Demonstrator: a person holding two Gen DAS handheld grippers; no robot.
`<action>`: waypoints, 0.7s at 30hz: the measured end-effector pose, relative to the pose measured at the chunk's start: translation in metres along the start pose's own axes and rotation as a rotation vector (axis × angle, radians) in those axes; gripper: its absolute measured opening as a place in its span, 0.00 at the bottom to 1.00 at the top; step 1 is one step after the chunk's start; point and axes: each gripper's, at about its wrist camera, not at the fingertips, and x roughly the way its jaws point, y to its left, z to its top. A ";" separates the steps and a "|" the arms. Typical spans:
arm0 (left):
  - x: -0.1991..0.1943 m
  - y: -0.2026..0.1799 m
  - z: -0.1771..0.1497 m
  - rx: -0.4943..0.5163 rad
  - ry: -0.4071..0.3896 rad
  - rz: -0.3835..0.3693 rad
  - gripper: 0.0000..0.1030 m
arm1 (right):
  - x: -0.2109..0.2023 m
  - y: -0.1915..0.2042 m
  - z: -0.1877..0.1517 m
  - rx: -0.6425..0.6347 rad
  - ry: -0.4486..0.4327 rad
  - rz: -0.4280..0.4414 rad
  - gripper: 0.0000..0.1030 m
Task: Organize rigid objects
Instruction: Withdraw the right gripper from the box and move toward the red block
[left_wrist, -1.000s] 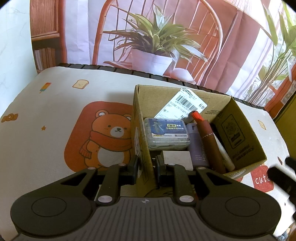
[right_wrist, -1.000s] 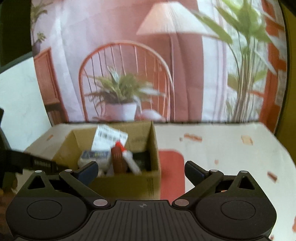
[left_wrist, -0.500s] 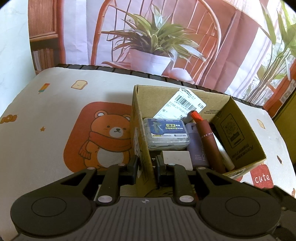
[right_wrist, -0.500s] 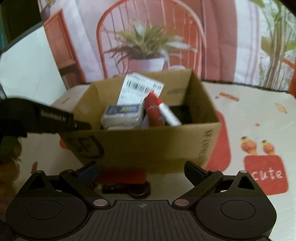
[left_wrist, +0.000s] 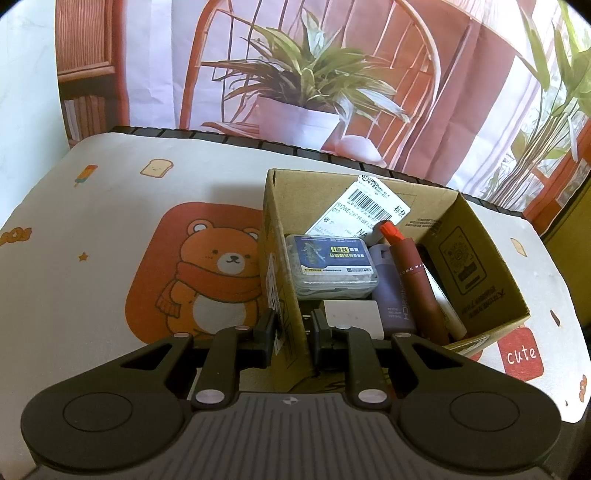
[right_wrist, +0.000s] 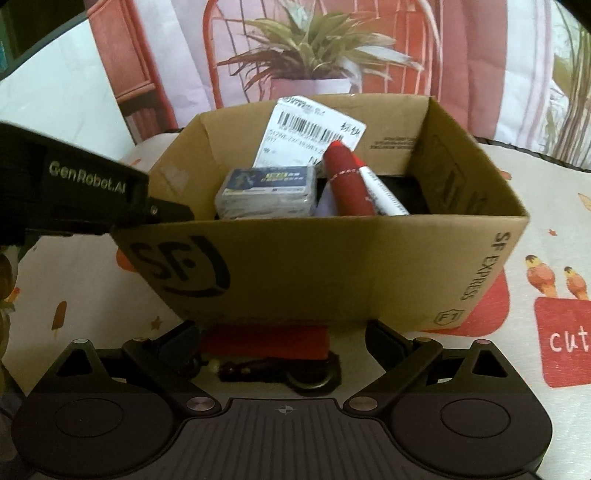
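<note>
A cardboard box (left_wrist: 280, 229) stands on the printed tablecloth. It holds a clear plastic case with a blue label (left_wrist: 332, 266), a dark red tube (left_wrist: 417, 288), a purple bottle (left_wrist: 388, 295), a white marker (right_wrist: 384, 192) and a white block (left_wrist: 354, 314). My left gripper (left_wrist: 291, 332) is shut on the box's near-left wall. My right gripper (right_wrist: 282, 339) is open, low over a red flat object (right_wrist: 266, 339) and a black key-ring item (right_wrist: 280, 371) that lie in front of the box (right_wrist: 332, 266).
The left gripper body (right_wrist: 85, 188) reaches in from the left in the right wrist view. A bear print (left_wrist: 214, 273) lies left of the box, a red "cute" patch (left_wrist: 521, 354) to its right. A backdrop with a plant and chair hangs behind the table.
My right gripper has dropped and moved closer to the box front; the red object and key-ring item now lie between its fingers. The left gripper has kept its hold on the box wall.
</note>
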 end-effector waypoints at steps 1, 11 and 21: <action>0.000 0.000 0.000 0.000 0.000 0.000 0.21 | 0.001 0.002 0.000 -0.004 0.002 0.000 0.93; 0.000 0.000 0.000 0.001 0.000 0.000 0.21 | 0.010 0.012 -0.003 -0.010 0.024 -0.001 0.96; 0.000 -0.001 0.000 0.000 0.001 -0.001 0.21 | 0.004 0.010 -0.006 -0.053 0.020 -0.011 0.78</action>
